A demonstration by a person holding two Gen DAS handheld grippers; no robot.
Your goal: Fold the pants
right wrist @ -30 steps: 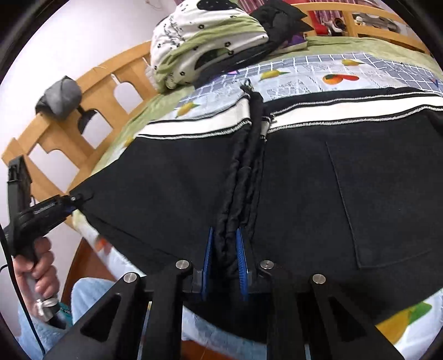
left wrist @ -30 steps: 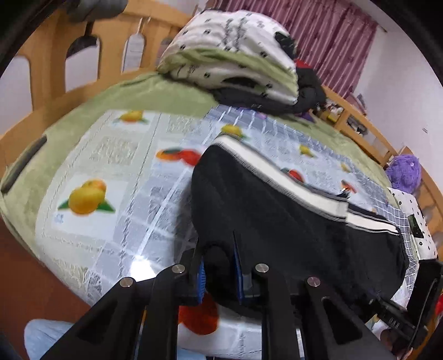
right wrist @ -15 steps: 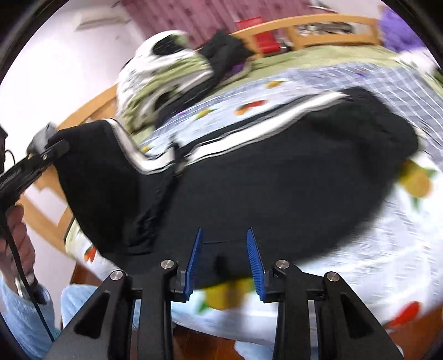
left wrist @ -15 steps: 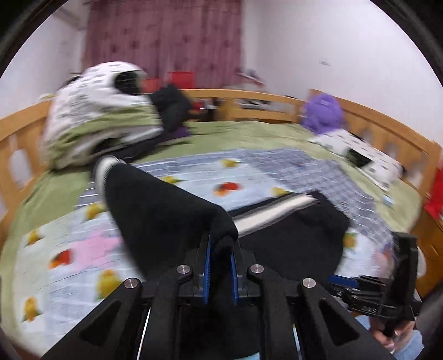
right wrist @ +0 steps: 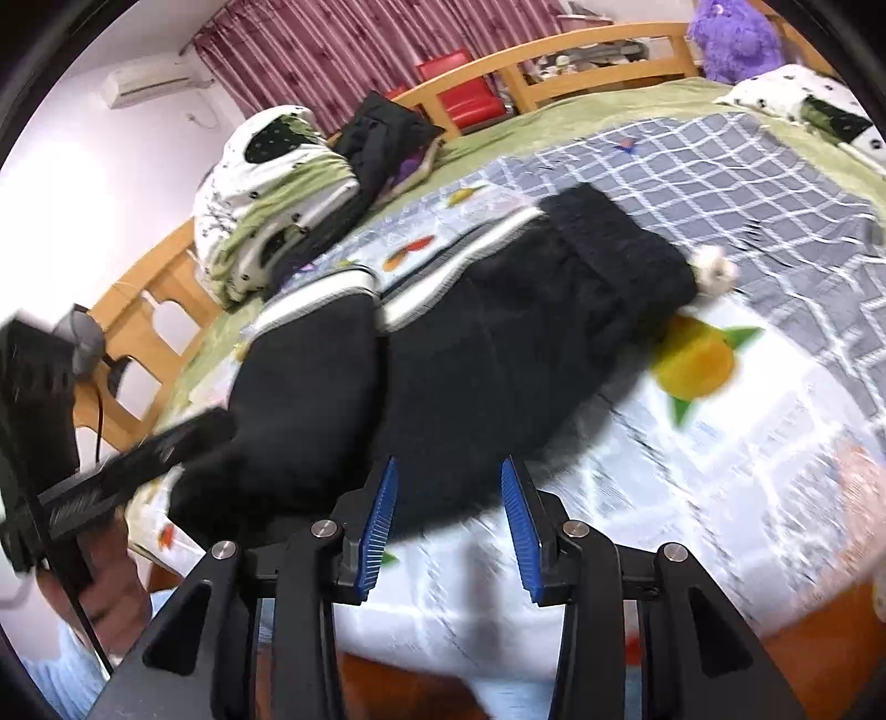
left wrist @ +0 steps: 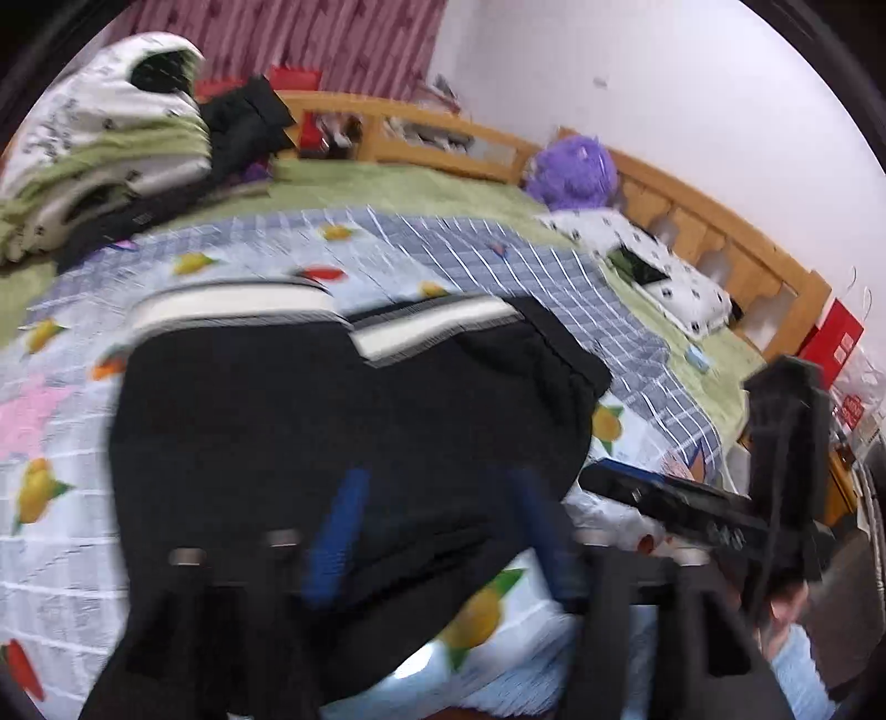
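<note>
Pants (right wrist: pixel 498 332) folded; no writing legible

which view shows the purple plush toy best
The left wrist view: the purple plush toy shows whole against the wooden bed rail, slightly blurred. In the right wrist view the toy sits at the top edge, its upper part cut off.

From my seat the pants (right wrist: pixel 487 354) read as matt black knit cloth with a ribbed white band, lying on a smooth, faintly glossy printed sheet (right wrist: pixel 720 471). My right gripper (right wrist: pixel 451 520) is matt black plastic with ridged blue pads (right wrist: pixel 382 515) and shiny metal screws. At twelve o'clock sits a varnished wooden bed rail (right wrist: pixel 581 50) (the purple toy (right wrist: pixel 731 39) looks fuzzy plush).
</note>
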